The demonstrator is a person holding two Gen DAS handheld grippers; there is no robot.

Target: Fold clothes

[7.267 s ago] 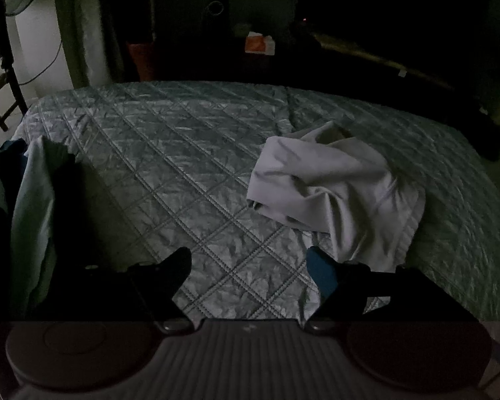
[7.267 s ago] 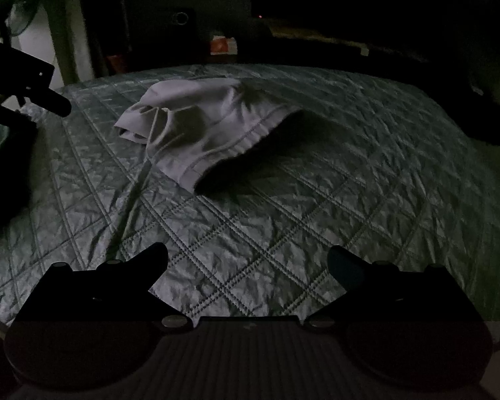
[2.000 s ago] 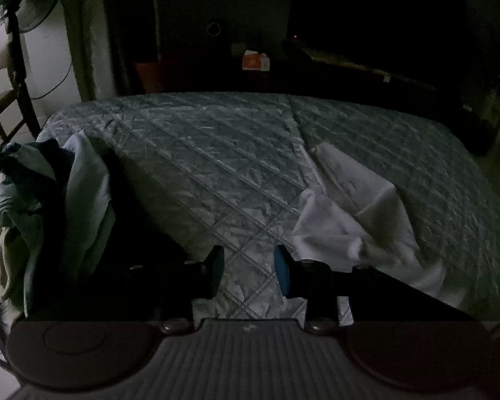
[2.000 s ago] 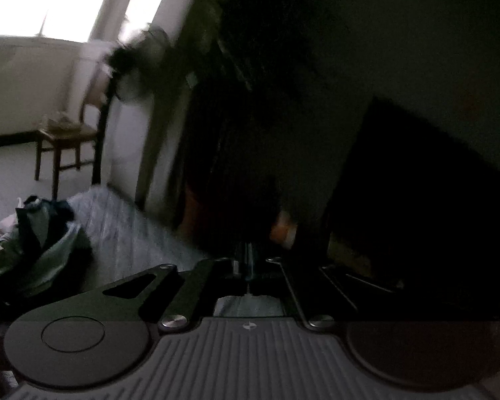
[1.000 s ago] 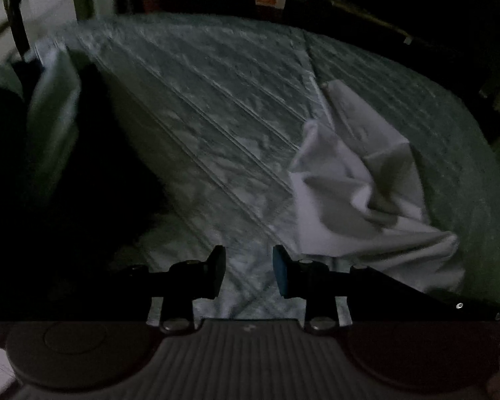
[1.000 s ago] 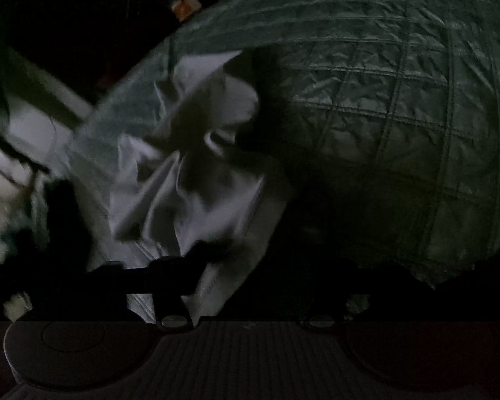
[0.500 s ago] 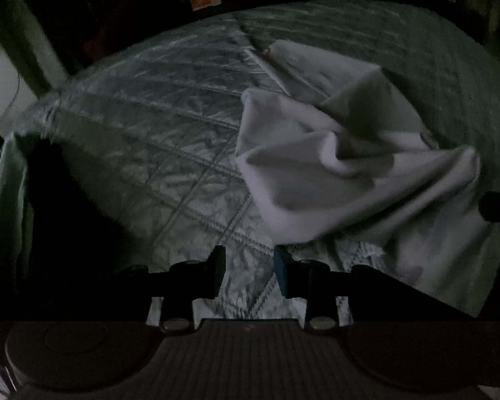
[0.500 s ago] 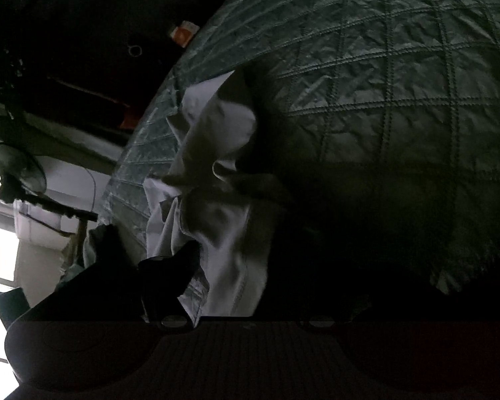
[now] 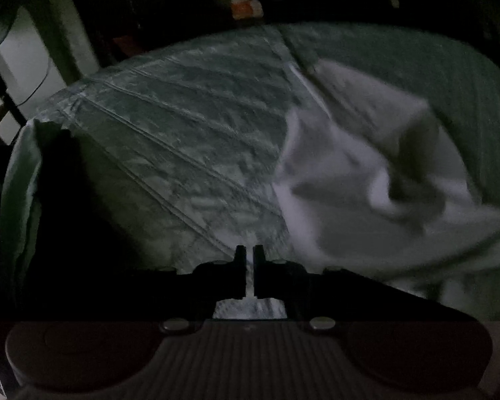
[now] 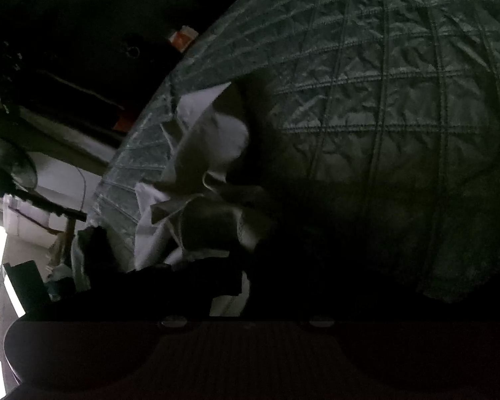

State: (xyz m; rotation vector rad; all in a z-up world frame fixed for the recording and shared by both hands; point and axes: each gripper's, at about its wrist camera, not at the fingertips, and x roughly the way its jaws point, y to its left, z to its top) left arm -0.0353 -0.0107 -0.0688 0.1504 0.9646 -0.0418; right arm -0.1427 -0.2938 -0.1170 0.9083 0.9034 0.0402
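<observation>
A pale, crumpled garment [image 9: 366,180] lies on the quilted grey-green bedspread [image 9: 183,166], right of centre in the left wrist view. My left gripper [image 9: 246,256] is nearly shut with a thin gap and holds nothing; it sits over bare quilt just left of the garment's near edge. In the right wrist view the same garment [image 10: 203,153] bunches up from the bedspread [image 10: 400,116] toward my right gripper [image 10: 246,283]. Its fingers are lost in shadow, with pale cloth showing at the fingertips.
A pile of other clothes [image 9: 16,193] lies at the bed's left edge. A fan [image 10: 11,166] and chair stand by the bright window at left. An orange-and-white box [image 9: 246,8] sits behind the bed in the dark.
My left gripper has closed from a narrow gap to almost shut. The view has swung so the garment sits further right. The right gripper stays low at the garment's edge, and the cloth has bunched higher.
</observation>
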